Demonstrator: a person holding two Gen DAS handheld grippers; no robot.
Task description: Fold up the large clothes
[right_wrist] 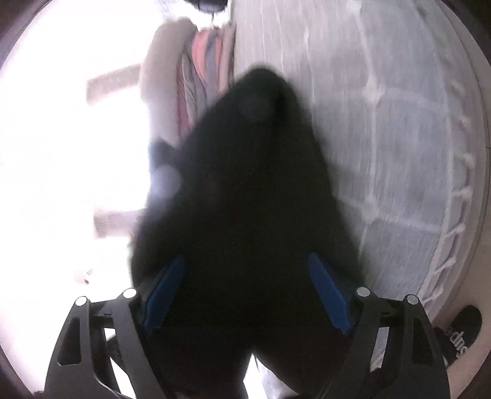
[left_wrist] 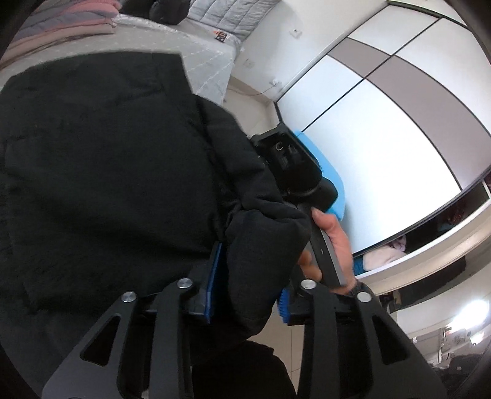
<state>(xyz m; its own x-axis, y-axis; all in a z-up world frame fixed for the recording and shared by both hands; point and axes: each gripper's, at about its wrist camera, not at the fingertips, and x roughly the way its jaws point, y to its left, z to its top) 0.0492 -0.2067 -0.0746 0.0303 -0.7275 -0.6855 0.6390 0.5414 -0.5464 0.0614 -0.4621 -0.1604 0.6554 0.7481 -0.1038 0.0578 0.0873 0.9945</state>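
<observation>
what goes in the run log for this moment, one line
stage: mid-fold | left claw: shut on black coat | right claw: black coat between fingers, closure unclear (blurred) | surface: quilted bed

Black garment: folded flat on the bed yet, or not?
Not folded. The black garment is bunched between the left gripper and right gripper, hanging over the bed.

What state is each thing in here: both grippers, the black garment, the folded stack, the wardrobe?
left gripper: shut on the black garment.
right gripper: black fabric between its fingers; the view is blurred, so the grip is unclear.
black garment: held up, bunched, partly over the bed.
folded clothes: stacked on the bed.
wardrobe: one section open, clothes inside.
</observation>
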